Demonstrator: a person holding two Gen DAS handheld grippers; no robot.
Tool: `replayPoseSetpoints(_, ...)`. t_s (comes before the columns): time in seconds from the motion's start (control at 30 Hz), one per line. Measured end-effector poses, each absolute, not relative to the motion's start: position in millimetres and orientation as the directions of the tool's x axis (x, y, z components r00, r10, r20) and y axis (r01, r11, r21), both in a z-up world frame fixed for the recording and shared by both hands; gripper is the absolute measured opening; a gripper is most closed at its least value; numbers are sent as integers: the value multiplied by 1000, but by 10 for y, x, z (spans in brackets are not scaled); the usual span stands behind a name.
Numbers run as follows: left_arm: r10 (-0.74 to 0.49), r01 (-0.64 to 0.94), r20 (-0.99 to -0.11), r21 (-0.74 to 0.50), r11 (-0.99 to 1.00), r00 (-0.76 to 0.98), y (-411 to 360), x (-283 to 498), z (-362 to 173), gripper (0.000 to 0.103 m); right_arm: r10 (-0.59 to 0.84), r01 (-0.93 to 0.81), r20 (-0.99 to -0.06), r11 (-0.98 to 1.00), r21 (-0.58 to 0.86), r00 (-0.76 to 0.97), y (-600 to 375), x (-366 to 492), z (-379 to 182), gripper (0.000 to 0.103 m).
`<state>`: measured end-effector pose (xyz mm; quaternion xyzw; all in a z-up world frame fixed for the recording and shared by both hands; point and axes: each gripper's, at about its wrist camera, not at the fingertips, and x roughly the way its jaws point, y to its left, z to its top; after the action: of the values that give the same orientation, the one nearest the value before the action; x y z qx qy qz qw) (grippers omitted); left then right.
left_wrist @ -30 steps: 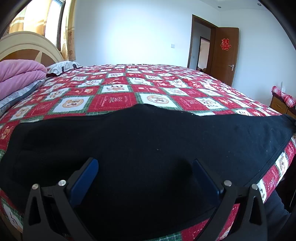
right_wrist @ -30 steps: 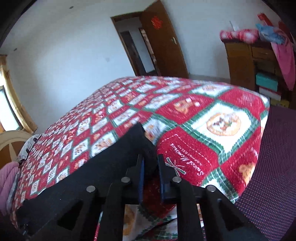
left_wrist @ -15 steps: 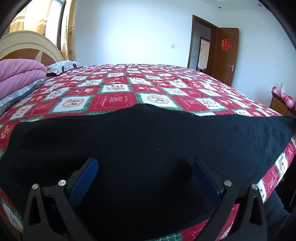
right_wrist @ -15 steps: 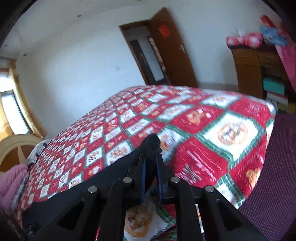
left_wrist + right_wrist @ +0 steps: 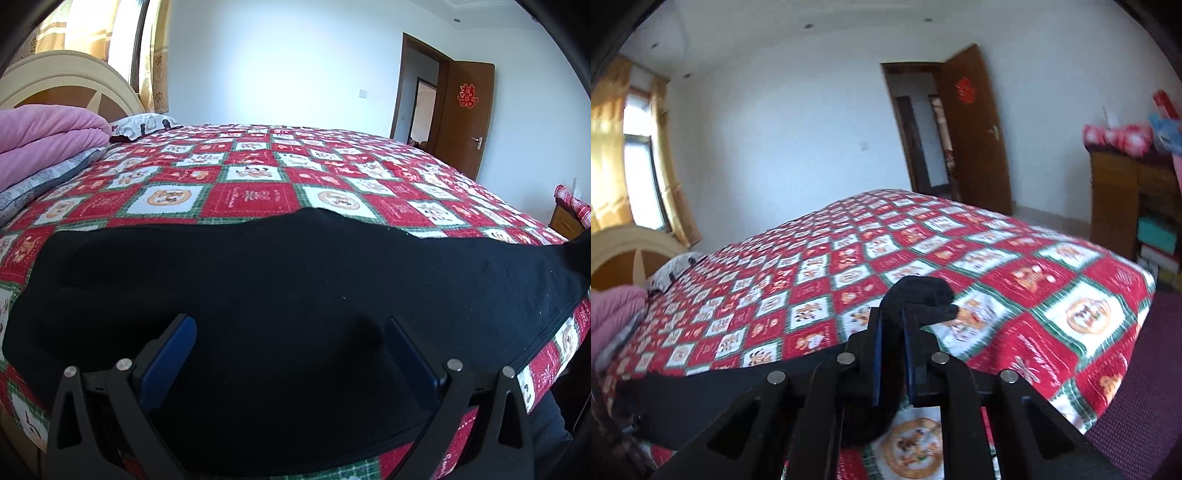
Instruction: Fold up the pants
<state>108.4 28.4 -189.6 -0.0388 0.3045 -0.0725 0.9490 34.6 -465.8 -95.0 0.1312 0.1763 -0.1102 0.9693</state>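
The black pants (image 5: 295, 288) lie spread flat across the near edge of the bed on the red patchwork quilt (image 5: 258, 173). My left gripper (image 5: 290, 332) is open, its blue fingers (image 5: 173, 347) resting wide apart on the pants. My right gripper (image 5: 892, 317) is shut on the far end of the pants (image 5: 916, 291) and holds it lifted above the quilt (image 5: 997, 277). The rest of the pants (image 5: 720, 391) trails down to the left in the right wrist view. That lifted end shows at the right edge of the left wrist view (image 5: 576, 251).
Pink folded bedding (image 5: 44, 140) and a pillow (image 5: 144, 123) lie at the headboard end. A wooden dresser (image 5: 1126, 206) with clutter stands right of the bed. An open door (image 5: 465, 114) is at the far wall. A purple floor mat (image 5: 1137, 406) lies beside the bed.
My right gripper has risen, lifting the gripped end of the pants off the quilt and swinging it up and inward. The left gripper has stayed still.
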Motion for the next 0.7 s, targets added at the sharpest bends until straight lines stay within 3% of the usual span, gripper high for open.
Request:
replayPoseSetpoints(0.4,-168,111,-563,-133,985,810,299,1066,-1875,103,-80,141,-355,979,149,932,-4194,576,-816,10)
replayPoseSetpoints(0.7,-104,25,-580,-143,989,808,564,1056,-1885,103,44,0,-357,992,124,933,-3711,762,-779,10)
